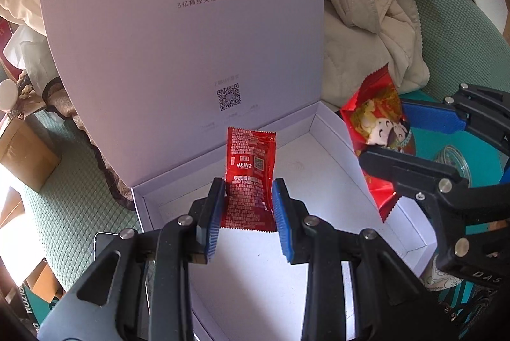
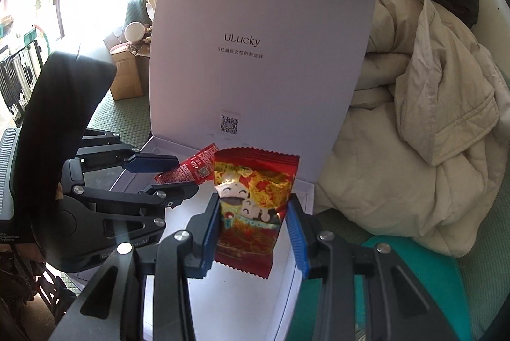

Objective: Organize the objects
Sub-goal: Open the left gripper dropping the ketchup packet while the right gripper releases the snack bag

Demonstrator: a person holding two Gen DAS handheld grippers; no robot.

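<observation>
1. My left gripper (image 1: 247, 210) is clamped on the ketchup sachet (image 1: 250, 175), which hangs over the open white box (image 1: 322, 124).
2. My right gripper (image 2: 255, 226) pinches the snack packet (image 2: 255, 197) above the box's right side.
3. I should lower both inside the walls before letting go.

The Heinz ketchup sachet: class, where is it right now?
In the left wrist view the ketchup sachet is pinched in the left gripper, above the open white box, left of the red snack packet.
</observation>
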